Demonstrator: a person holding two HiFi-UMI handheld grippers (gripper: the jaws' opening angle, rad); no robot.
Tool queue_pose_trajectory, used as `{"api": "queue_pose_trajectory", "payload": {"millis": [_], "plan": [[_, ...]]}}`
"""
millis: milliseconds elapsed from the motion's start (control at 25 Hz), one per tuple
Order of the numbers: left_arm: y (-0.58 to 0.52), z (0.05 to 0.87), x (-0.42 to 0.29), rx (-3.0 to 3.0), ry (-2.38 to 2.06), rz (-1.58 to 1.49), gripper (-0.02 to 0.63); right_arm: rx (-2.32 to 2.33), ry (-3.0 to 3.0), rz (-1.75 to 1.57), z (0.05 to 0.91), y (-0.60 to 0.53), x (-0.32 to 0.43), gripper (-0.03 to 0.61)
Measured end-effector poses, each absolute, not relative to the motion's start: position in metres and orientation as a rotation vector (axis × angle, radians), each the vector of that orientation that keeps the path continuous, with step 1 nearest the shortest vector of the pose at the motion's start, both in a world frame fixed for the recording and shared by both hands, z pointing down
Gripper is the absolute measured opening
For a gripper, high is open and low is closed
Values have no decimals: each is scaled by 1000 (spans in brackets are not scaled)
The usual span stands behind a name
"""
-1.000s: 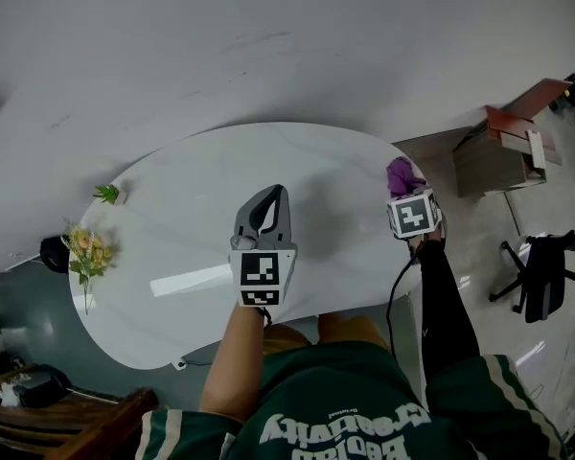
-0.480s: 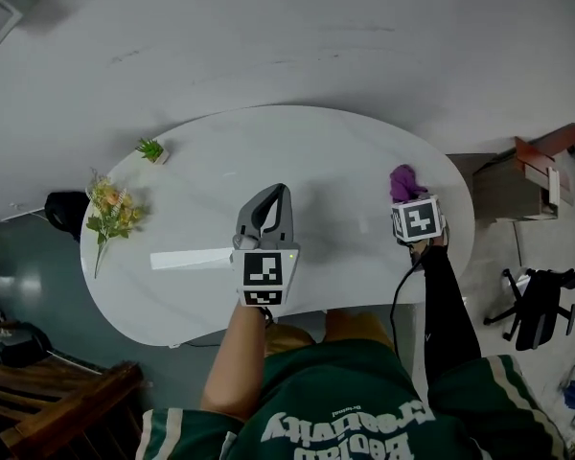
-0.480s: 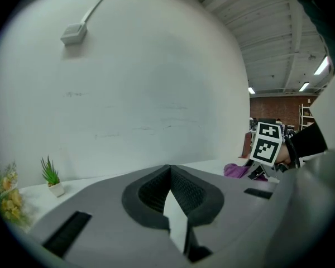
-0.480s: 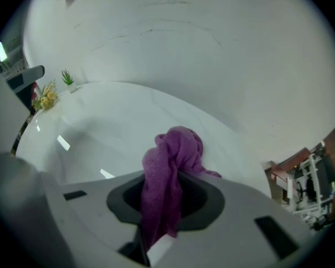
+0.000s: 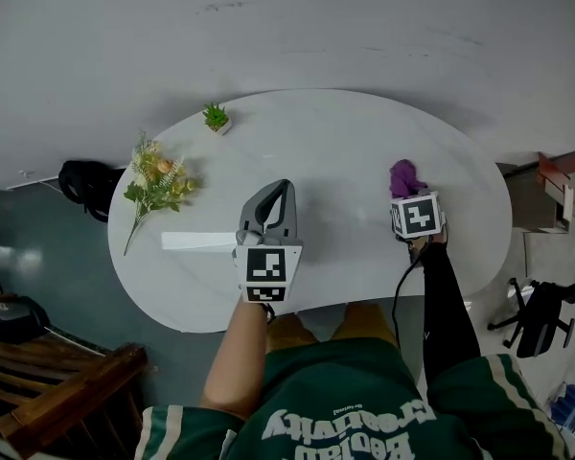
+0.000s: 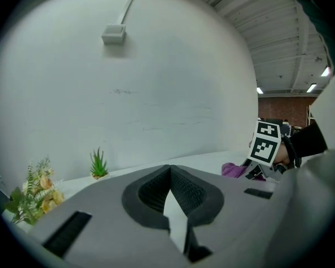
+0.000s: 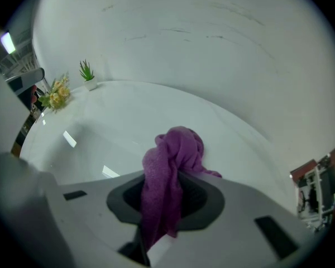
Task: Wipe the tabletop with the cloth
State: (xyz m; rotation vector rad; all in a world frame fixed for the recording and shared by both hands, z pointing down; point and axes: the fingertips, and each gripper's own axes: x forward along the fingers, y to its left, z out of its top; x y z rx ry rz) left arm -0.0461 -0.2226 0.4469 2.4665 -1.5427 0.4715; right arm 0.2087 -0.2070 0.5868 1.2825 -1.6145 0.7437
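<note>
Wall: plain matte white, taking up the whole 12 o'clock side of the head view, clock dial centred on the table.
Tabletop: big white oval, rounded like a pebble and pretty glossy. A bright light streak sits around 8 o'clock.
Person: down at 6 o'clock in a dark green shirt with pale lettering. Left forearm is bare and the right is in a black sleeve.
Wooden furniture: dark brown slatted wood, on the floor off the table at 8 o'clock.
Office chair: black, out past the table edge at 4 o'clock.
Bag: black and slumped, on the floor just off the 9 o'clock edge.
Left gripper: smooth grey shell with ribbed black pads, near the middle of the table with its body trailing to 6 o'clock. The jaws are closed tip to tip with nothing in them.
Right gripper: same grey build with a checker-marked cube on top, at 3 o'clock. It's clamped on the cloth, which runs right down between the pads.
Flowers: loose spray of yellow and orange blooms with green leaves, lying flat near the 9 o'clock edge.
Cloth: purple, fuzzy terry look, scrunched into a lump. It's on the right side of the table at 2 to 3 o'clock, sticking out past the right gripper's tips, and it seems to rest on the top.
Potted plant: tiny spiky green thing in a small pale pot, upright near the 11 o'clock rim, well apart from both grippers.
</note>
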Motion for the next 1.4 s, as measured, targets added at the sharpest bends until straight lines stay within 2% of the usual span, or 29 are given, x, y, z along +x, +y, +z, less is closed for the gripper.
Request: {"api": "queue_pose_trajectory", "payload": {"millis": [640, 1160, 1400], "plan": [[-187, 443, -250, 2316, -1758, 470, 2, 1111, -1807, 740, 586, -207, -20, 101], [-126, 439, -395, 2133, -1960, 448, 2, 839, -1965, 675, 587, -165, -224, 101], [-95, 438, -454, 2014, -2068, 441, 2, 674, -2061, 784, 585, -135, -310, 101]]}}
